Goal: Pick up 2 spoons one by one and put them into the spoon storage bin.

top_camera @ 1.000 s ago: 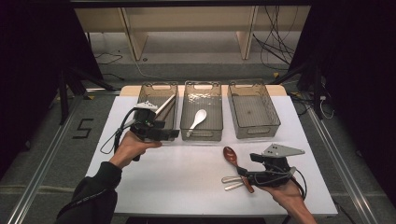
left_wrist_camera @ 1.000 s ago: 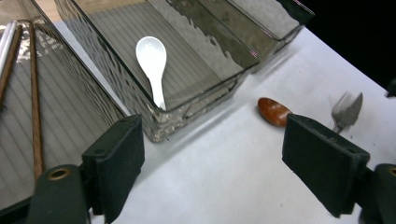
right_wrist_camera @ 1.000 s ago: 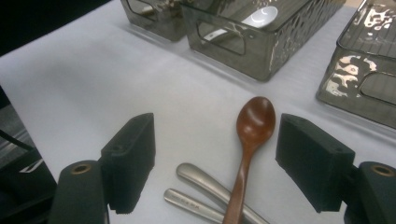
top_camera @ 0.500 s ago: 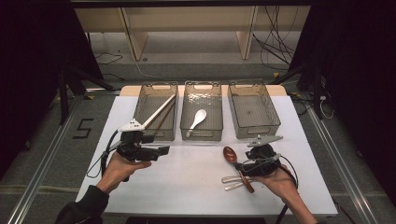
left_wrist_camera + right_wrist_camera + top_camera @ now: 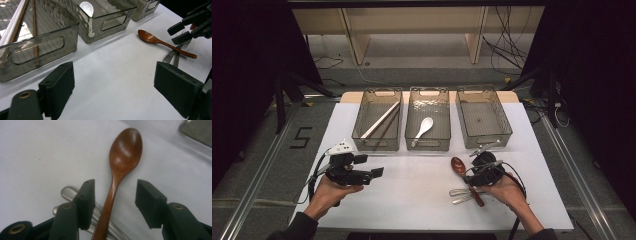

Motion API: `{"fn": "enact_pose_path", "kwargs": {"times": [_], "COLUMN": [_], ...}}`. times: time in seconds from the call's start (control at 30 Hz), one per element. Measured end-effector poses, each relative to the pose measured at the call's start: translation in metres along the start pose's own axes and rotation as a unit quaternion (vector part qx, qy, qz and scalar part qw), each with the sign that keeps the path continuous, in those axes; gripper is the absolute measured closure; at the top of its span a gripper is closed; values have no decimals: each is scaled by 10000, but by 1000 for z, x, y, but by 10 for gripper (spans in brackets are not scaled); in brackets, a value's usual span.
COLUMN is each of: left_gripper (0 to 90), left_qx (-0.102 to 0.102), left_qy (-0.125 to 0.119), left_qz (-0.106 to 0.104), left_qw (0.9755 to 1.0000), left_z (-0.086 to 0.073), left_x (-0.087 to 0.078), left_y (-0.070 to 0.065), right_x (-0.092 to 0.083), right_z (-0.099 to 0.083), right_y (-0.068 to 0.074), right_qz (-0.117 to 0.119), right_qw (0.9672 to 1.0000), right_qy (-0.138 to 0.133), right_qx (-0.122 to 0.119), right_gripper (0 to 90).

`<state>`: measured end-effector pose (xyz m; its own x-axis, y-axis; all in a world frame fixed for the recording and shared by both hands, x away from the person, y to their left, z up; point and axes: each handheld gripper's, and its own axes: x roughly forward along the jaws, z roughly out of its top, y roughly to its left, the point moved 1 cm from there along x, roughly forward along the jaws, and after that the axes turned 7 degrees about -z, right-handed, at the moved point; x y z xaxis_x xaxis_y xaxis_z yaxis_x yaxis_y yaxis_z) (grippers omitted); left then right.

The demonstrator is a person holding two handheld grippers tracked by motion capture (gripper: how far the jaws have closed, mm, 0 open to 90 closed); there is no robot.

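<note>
A brown wooden spoon (image 5: 458,166) lies on the white table (image 5: 412,195), its handle crossing two metal utensils (image 5: 459,193). My right gripper (image 5: 474,176) hovers over that handle. In the right gripper view it (image 5: 115,186) is open, one jaw on each side of the wooden spoon's (image 5: 126,147) handle, touching nothing. My left gripper (image 5: 371,168) is held at the near left, open and empty, its jaws (image 5: 115,82) wide apart and aimed toward the wooden spoon (image 5: 155,40).
Three clear bins stand in a row at the back. The left bin (image 5: 362,136) holds chopsticks (image 5: 380,120), the middle bin (image 5: 430,145) holds a white spoon (image 5: 424,126), and the right bin (image 5: 504,131) has nothing in it. Metal utensils (image 5: 67,192) lie under the spoon handle.
My left gripper pulled back from the left bin to the near left of the table. My right gripper turned and came down over the wooden spoon's handle.
</note>
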<state>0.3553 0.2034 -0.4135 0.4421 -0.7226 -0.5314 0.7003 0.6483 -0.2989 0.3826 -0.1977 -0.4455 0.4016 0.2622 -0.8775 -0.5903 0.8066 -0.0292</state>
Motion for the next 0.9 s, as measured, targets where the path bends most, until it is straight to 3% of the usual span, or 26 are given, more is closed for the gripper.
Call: {"fn": "enact_pose_path", "kwargs": {"times": [0.37,0.77,0.9], "left_gripper": [159,158,159], "left_qx": [21,109,124], "left_qy": [-13,69,48], "left_qz": [-36,61,71], "left_qw": [10000,9999,9999], "left_z": [-11,-14,-13], "left_x": [-1,3,3], "left_y": [-6,-7,-7], "right_x": [16,29,29], "right_z": [2,6,7], "right_y": [1,2,2], "right_qz": [132,131,78], "right_qw": [9987,9971,9975], "right_qy": [488,739,702], "right_qx": [-72,-104,-71], "right_gripper": [635,748,814]}}
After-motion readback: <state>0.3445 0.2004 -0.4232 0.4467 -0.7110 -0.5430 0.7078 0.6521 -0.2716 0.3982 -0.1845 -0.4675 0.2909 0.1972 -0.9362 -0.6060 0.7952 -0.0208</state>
